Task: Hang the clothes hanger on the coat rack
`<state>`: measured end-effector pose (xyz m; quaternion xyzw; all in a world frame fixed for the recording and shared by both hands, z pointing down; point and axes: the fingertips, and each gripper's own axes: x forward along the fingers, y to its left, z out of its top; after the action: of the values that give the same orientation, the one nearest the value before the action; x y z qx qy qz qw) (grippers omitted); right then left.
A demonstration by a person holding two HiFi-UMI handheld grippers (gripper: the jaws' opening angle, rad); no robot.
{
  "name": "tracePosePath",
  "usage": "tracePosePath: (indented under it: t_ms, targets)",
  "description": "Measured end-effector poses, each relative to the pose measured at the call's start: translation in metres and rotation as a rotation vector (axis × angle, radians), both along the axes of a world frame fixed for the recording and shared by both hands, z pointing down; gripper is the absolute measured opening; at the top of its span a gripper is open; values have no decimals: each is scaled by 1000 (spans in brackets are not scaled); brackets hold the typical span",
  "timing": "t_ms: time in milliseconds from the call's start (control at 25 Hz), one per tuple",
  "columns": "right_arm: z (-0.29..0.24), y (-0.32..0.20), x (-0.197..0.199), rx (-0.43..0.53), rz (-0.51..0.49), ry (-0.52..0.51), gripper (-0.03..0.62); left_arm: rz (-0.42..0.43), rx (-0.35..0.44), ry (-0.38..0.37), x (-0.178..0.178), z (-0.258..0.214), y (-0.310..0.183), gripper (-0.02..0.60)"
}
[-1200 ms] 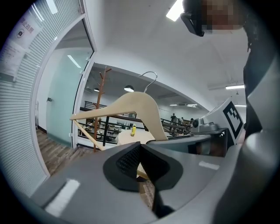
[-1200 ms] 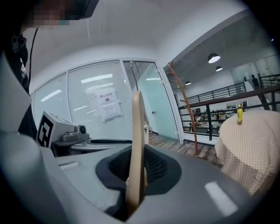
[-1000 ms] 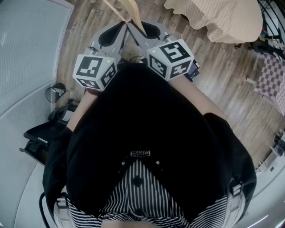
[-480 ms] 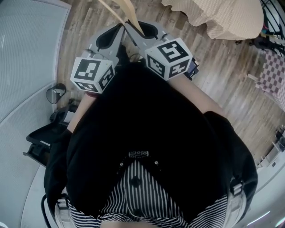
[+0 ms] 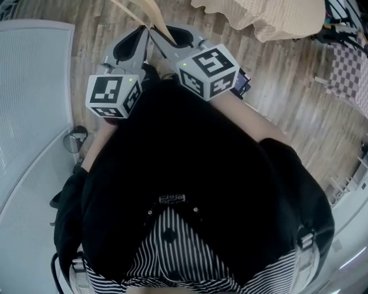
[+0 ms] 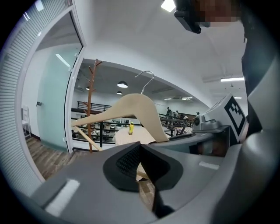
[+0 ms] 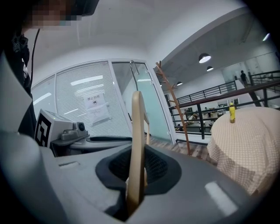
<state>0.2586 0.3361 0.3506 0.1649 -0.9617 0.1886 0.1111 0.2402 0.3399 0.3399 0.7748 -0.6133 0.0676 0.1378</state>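
Note:
A pale wooden clothes hanger (image 6: 131, 107) with a metal hook (image 6: 146, 78) is held up in front of me by both grippers. My right gripper (image 7: 136, 151) is shut on it, and the wood stands edge-on between the pads as a thin upright strip (image 7: 137, 131). My left gripper (image 6: 142, 146) is shut on the hanger's lower bar, and wood shows between its pads. In the head view both grippers (image 5: 144, 31) (image 5: 156, 31) meet at the hanger (image 5: 152, 14) near the top edge. The brown wooden coat rack (image 6: 90, 100) (image 7: 173, 100) stands ahead by a glass partition, apart from the hanger.
A round table with a beige cloth (image 7: 245, 144) (image 5: 270, 17) stands to the right, with a yellow bottle (image 7: 232, 112) on it. A frosted glass wall (image 5: 29, 103) runs along the left. A checkered cloth (image 5: 351, 69) is at the far right. The floor is wooden.
Both grippers, still holding the hanger, have shifted together to the left in the head view. The floor, table and glass wall have slid past as I moved across the room.

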Motion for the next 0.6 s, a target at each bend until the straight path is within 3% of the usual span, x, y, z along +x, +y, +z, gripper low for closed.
tracePosePath:
  t_ms: [600]
  targets:
    - [2, -74, -85, 1, 101, 25, 44, 99, -6, 15, -85, 3, -75, 3]
